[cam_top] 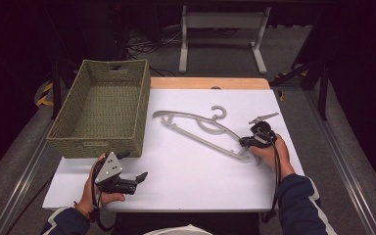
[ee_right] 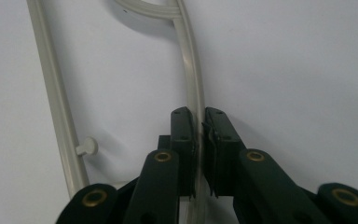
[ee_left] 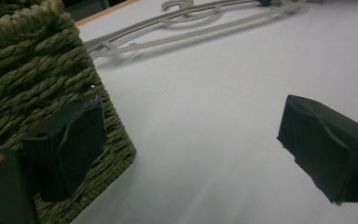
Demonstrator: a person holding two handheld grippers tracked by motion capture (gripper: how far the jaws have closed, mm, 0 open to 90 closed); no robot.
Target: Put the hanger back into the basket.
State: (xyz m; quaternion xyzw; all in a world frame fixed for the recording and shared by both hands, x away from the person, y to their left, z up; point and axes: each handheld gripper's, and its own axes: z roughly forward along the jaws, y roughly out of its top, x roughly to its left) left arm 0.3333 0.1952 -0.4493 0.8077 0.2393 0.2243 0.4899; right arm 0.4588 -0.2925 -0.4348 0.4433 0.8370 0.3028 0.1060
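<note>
a: what's the setting?
b: a dark room, one white table (cam_top: 186, 176) with a wooden strip along its far edge.
a: what's on it?
b: one woven green basket (cam_top: 103, 105) at the far left, hanging over the table's left edge. one grey plastic hanger (cam_top: 196, 129) lies flat to its right, hook pointing far.
a: how many grippers?
b: two, one per hand. the right gripper (cam_top: 248, 142) is at the hanger's right end, jaws clenched on its upper bar. in the right gripper view the bar runs straight between the two pads.
a: and the left gripper (cam_top: 139, 177)?
b: at the near left, just near of the basket, jaws spread wide and grasping nothing.
</note>
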